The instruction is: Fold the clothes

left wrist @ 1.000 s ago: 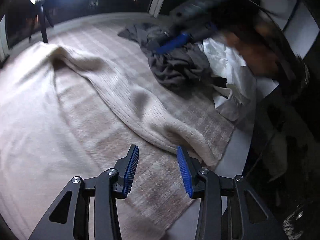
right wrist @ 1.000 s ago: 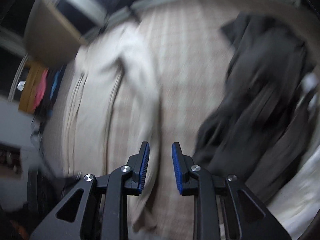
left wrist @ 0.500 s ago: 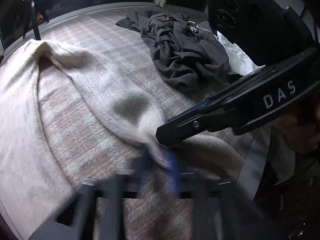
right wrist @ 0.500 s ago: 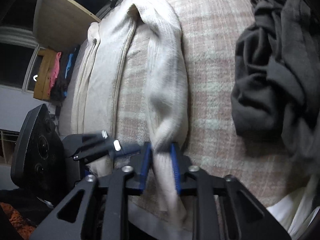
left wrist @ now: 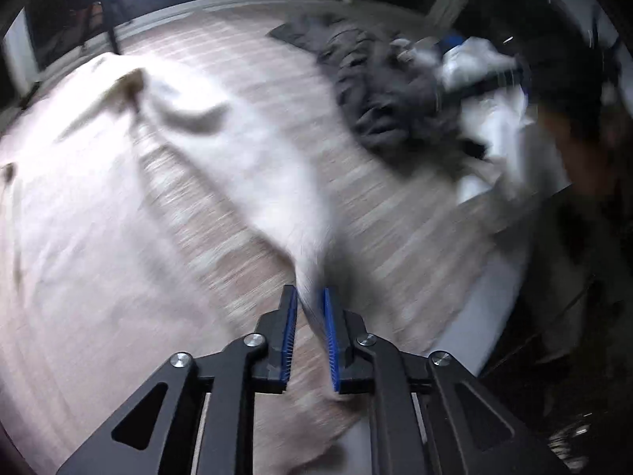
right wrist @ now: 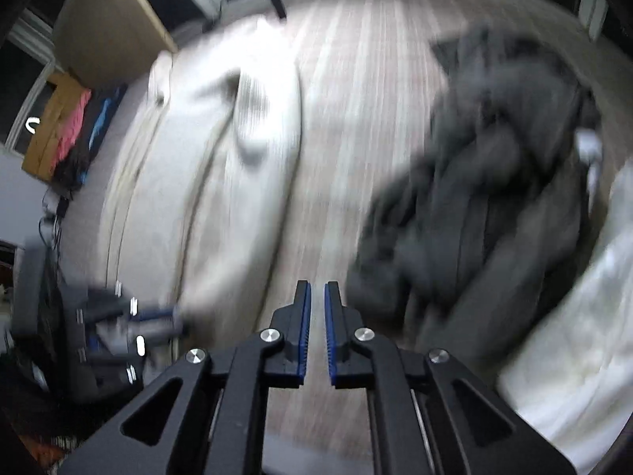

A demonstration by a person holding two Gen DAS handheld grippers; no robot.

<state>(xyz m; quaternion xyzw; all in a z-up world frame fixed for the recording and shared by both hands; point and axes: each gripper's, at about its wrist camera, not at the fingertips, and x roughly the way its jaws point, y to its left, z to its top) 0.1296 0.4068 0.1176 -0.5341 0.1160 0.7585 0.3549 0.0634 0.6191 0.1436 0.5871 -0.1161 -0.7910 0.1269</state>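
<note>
A cream knit cardigan (left wrist: pixel 99 182) lies spread on the plaid bed cover (left wrist: pixel 257 59). Its long sleeve (left wrist: pixel 277 182) runs toward me, and my left gripper (left wrist: pixel 308 308) is shut on the sleeve's end and holds it above the cover. In the right wrist view the cardigan (right wrist: pixel 221 182) lies at left, with the left gripper (right wrist: pixel 158 316) blurred at its lower edge. My right gripper (right wrist: pixel 316 301) has its jaws nearly together with nothing between them, above the bare cover (right wrist: pixel 356 118). Both views are motion-blurred.
A crumpled dark grey garment (left wrist: pixel 379 99) lies at the right of the bed, also in the right wrist view (right wrist: pixel 494 182). White cloth (right wrist: pixel 573 316) lies beside it. The bed's edge (left wrist: pixel 486 316) drops off at right. A wooden board (right wrist: pixel 107 27) stands behind the bed.
My left gripper has shut on the sleeve's end and lifted it. My right gripper has let the sleeve go and moved off to the right over the bare cover.
</note>
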